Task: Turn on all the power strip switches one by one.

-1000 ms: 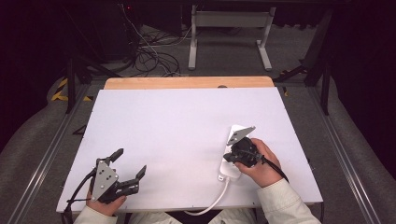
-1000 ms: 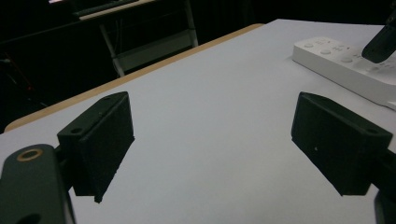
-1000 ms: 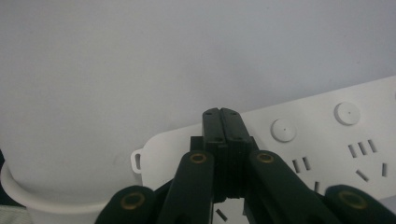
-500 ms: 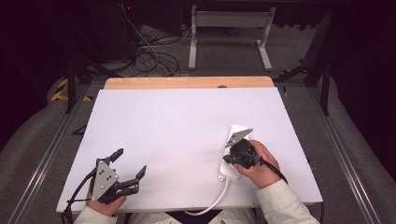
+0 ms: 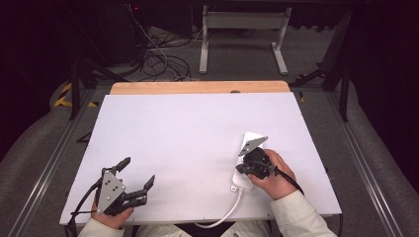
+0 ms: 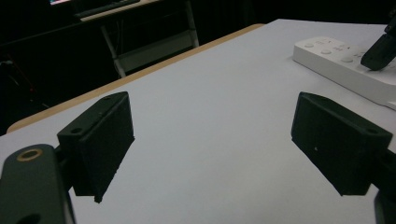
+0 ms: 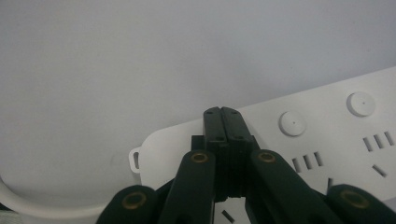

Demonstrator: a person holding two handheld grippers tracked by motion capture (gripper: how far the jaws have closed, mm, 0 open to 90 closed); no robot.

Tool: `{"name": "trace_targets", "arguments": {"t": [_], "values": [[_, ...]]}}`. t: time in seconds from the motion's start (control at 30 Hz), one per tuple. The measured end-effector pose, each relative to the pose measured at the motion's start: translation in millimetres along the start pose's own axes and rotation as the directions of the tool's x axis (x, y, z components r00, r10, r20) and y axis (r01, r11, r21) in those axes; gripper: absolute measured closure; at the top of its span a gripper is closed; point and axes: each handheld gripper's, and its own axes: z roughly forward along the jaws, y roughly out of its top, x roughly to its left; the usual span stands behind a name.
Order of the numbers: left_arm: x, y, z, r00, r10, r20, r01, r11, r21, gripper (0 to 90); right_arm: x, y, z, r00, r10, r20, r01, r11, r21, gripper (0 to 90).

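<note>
A white power strip lies on the right half of the white desk, its cable running off the near edge. The right gripper is above the strip's cable end, jaws pressed fully together with nothing between them, tips over the strip's top face. The left gripper sits at the near left corner, jaws spread wide and empty.

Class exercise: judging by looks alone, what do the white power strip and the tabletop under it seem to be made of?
White power strip: probably moulded plastic, smooth and matt, with crisp socket slots and round raised buttons. Pale tabletop: an even, matt, grainless white sheet, possibly laminate or board; the tan strip along its far edge looks like wood.
</note>
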Motion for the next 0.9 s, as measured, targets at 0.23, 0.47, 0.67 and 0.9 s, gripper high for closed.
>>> {"name": "trace_targets", "arguments": {"t": [0.23,0.47,0.67,0.9], "values": [[-0.1,0.1,-0.2,1.0000,0.003,0.000,-0.003,1.0000,0.000,13.4,-0.1,-0.9,0.7,1.0000,0.007,-0.001,-0.007,1.000,-0.002,90.0],[-0.2,0.1,-0.4,1.0000,0.005,0.000,-0.005,1.0000,0.000,13.4,1.3,-0.1,2.1,0.9999,0.009,0.009,-0.009,1.000,0.011,90.0],[0.1,0.2,-0.5,1.0000,0.005,0.001,-0.005,1.0000,0.001,13.4,0.8,-0.7,0.9,1.0000,-0.007,0.000,0.007,1.000,-0.019,90.0],[0.4,-0.1,1.1,1.0000,-0.001,0.003,0.001,1.0000,0.000,13.4,-2.5,-0.7,-21.5,0.9998,0.006,0.021,-0.003,0.989,-0.148,90.0]]}}
